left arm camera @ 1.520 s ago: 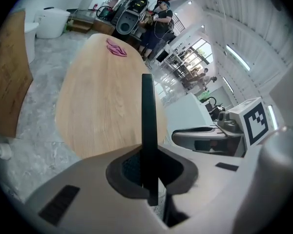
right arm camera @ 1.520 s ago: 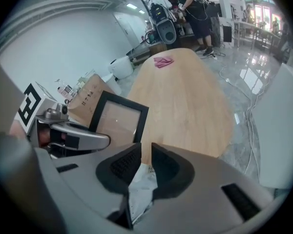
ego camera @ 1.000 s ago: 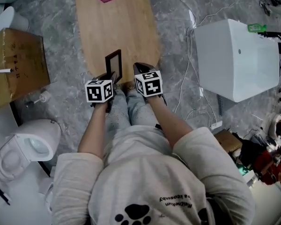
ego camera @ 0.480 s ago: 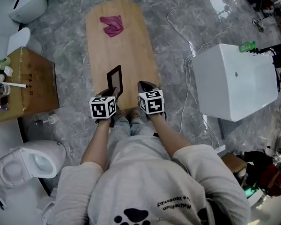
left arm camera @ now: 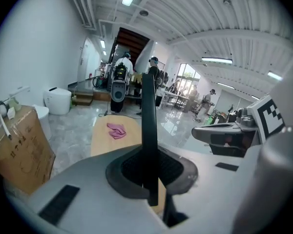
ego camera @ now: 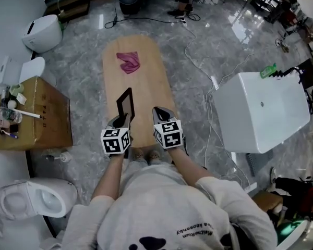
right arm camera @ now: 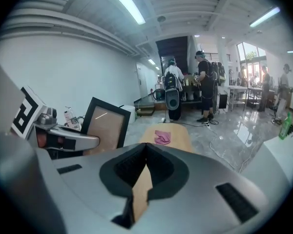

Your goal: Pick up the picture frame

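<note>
Large open hall, half test lab and half workshop, dressed as a mock bathroom. Grey marble-look floor (ego camera: 208,40). One white toilet (ego camera: 34,199) close by, a second toilet (ego camera: 44,33) against the far wall. White tub-like box (ego camera: 261,111). Cardboard box (ego camera: 39,124) topped with toiletries. Loose cables (ego camera: 146,19) on the floor. Bare ribbed ceiling with strip lights (right arm camera: 129,4). People (left arm camera: 122,65) stand among equipment at the far end.

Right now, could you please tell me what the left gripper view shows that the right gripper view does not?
Only the left gripper view shows the picture frame edge-on, clamped between the jaws of the left tool. Only the right gripper view shows the frame's front face, and the right tool shut on nothing. Both show the wooden board with the pink cloth lying on it.
</note>
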Demonstrator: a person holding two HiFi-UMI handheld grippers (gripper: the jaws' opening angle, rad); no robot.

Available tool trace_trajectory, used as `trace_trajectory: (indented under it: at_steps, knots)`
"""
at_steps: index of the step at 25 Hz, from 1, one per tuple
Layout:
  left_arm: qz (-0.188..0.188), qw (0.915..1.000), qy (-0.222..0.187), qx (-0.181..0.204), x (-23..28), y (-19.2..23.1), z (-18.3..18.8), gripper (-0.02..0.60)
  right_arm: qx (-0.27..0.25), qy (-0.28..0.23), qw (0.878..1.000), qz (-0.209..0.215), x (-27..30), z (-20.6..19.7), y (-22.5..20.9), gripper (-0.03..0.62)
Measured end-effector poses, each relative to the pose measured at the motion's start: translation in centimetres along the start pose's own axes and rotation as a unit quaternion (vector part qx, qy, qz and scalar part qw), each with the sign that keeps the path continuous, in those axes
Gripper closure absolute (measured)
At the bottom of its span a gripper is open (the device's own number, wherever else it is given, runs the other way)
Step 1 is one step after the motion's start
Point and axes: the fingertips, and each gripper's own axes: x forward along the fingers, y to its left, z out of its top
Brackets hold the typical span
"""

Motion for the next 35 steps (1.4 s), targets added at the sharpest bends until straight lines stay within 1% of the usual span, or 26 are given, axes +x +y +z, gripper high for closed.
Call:
trace_trajectory:
  at_steps: [4,8,13,17,20,23,26,29,32,35]
  knots:
    - [0.014,0.9989,-0.039,0.022,-2.7,-1.1,1.7,0.554,-0.016,-0.044,0.999,0.002,-2.7,2.5,1.0,0.586]
    - [0.020,0.9948,-0.091,0.043,-4.6,-2.9,4.4,0.555,-0.029,-0.089,0.996,0.013,-5.0,5.3,1.7,0.586]
    - [0.018,0.9891,-0.135,0.056,-6.4,-5.2,6.4,0.555,-0.038,-0.120,0.992,0.030,-7.0,7.0,2.7,0.586]
    - [0.017,0.9849,-0.162,0.059,-8.1,-6.4,7.5,0.554,-0.053,-0.141,0.988,0.031,-8.7,8.2,3.2,0.586]
    - [0.017,0.9818,-0.176,0.069,-9.2,-7.0,8.2,0.554,-0.060,-0.157,0.985,0.028,-9.6,9.0,3.5,0.586]
    - [0.020,0.9799,-0.181,0.082,-10.1,-7.1,8.4,0.554,-0.064,-0.166,0.984,0.026,-10.1,9.4,4.3,0.586]
    - [0.022,0.9786,-0.186,0.085,-10.8,-6.6,8.5,0.555,-0.071,-0.178,0.981,0.030,-10.4,9.7,5.6,0.586]
    - [0.026,0.9756,-0.195,0.098,-11.4,-5.9,8.5,0.554,-0.080,-0.195,0.977,0.034,-10.6,9.9,7.0,0.586]
    - [0.025,0.9736,-0.201,0.105,-11.8,-5.8,8.5,0.554,-0.088,-0.194,0.977,0.030,-10.8,9.7,7.6,0.586]
    - [0.023,0.9718,-0.208,0.108,-12.1,-5.9,8.7,0.554,-0.083,-0.190,0.978,0.023,-11.0,9.5,7.3,0.586]
